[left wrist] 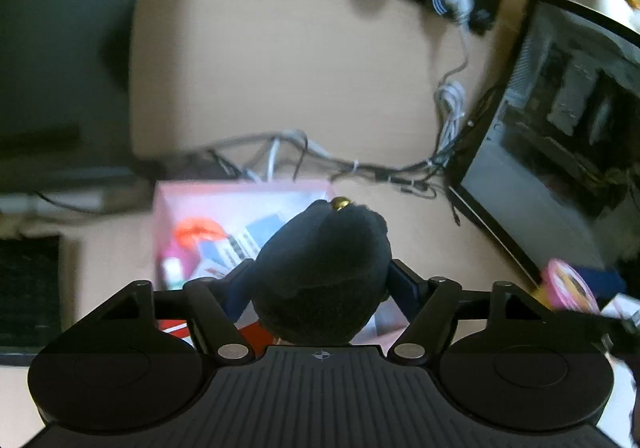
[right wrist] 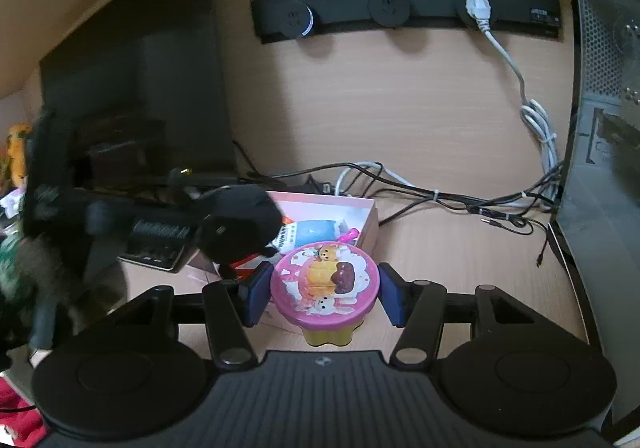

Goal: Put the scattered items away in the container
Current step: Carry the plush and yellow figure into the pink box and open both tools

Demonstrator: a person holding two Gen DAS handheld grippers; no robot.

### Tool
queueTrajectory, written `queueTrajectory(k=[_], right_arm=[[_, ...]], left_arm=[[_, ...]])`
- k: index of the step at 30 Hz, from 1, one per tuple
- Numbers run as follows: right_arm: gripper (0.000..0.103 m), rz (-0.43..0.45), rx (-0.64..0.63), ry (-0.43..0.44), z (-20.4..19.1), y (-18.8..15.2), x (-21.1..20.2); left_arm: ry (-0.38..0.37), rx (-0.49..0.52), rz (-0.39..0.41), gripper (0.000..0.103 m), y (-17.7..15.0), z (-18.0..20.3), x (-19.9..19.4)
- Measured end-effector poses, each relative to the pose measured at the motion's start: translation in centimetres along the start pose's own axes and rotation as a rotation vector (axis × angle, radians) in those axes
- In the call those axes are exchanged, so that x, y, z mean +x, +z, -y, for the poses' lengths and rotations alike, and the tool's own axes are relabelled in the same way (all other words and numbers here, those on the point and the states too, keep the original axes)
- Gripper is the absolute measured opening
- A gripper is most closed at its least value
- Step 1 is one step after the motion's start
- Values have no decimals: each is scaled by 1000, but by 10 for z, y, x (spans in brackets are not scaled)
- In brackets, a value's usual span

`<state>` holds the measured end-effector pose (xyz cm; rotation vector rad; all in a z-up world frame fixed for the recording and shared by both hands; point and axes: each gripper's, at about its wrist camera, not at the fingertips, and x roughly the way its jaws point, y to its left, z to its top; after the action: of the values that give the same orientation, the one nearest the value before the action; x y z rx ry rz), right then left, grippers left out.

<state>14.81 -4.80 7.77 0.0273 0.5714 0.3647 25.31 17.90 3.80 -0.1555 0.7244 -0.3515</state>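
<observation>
Both grippers tilted down over pink box: left gripper apparently grasps black plush; right gripper clamps pink-lidded tub.

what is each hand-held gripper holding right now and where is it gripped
The left hand-held gripper clamps a black plush toy by its sides. The right hand-held gripper brackets a pink-lidded tub at the lid; a gap shows beside one pad.

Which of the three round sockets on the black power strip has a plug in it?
The rightmost socket on the power strip: a white plug and cable hang from it; the other two sit bare.
</observation>
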Motion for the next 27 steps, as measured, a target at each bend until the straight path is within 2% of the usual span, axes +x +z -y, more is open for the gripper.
queueTrajectory(k=[3,4,5,7,10,14,20,23,27], right_arm=[[56,-28,1,-29,-9,-1,12],[56,-37,-1,-38,-11,-2,15],[56,-47,-4,-46,-13,-3,18],[56,-67,-3,-56,-15,-4,24],[56,-102,6,-65,-15,-7,35],[56,-120,18,-61,-15,-6,48],[56,-85,3,-52,-17,8,64],[56,-74,35,-29,-15,18,80],[56,-57,108,28,-12,31,111]], left_arm=[[56,-58,-76,77,1,-29,33],[68,-70,-76,82,0,-37,34],[78,-79,-63,89,-1,-44,31],[138,-58,-16,95,-3,-56,22],[252,16,15,95,-3,-67,19],[345,46,32,95,2,-79,19],[327,-7,93,97,-3,-77,-14],[283,-4,85,99,-17,-71,-29],[267,14,57,100,-41,-56,-38]])
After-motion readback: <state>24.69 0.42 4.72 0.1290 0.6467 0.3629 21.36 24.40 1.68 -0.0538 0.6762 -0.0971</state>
